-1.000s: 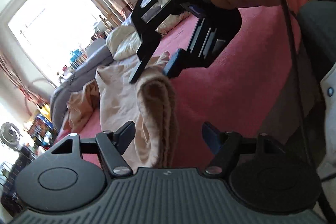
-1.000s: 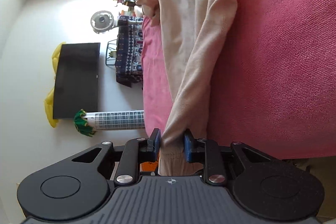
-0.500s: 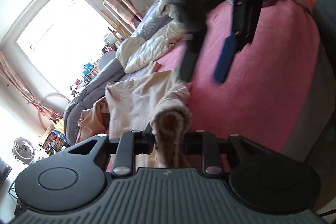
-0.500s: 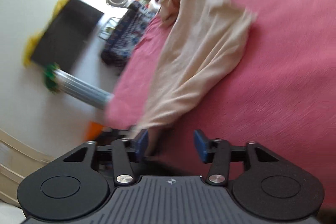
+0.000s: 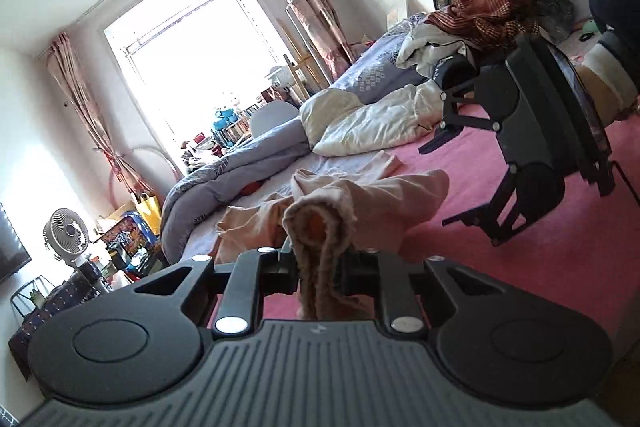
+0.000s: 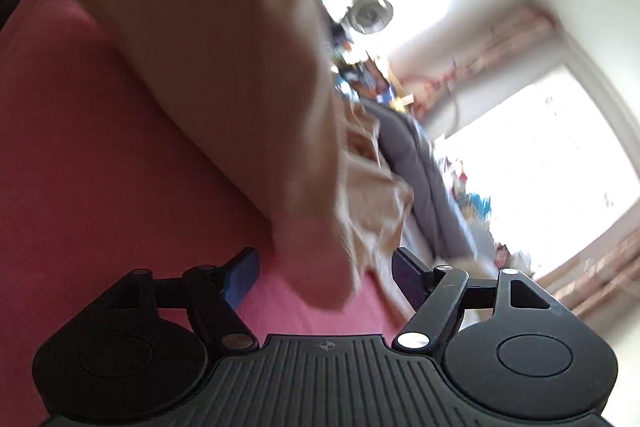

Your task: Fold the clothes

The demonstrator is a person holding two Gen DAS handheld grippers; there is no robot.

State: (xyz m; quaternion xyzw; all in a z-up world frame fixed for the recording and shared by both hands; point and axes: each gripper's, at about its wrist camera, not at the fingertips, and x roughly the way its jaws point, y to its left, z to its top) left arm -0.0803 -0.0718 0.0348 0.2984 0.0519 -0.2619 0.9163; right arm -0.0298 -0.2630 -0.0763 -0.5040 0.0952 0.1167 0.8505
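Left gripper (image 5: 318, 263) closing on beige garment (image 5: 360, 199) fold above pink bedspread (image 5: 540, 259)

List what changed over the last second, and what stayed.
The left gripper closed on a fold of the beige garment and lifted it. The right gripper let go of the garment; its jaws are opening and it has drawn away. The rest of the garment stayed on the pink bedspread.

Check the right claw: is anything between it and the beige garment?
Nothing visible blocks it. The beige garment hangs right in front of the right claw, whose jaws are opening with the cloth's end between them, untouched. The left claw pinches another fold.
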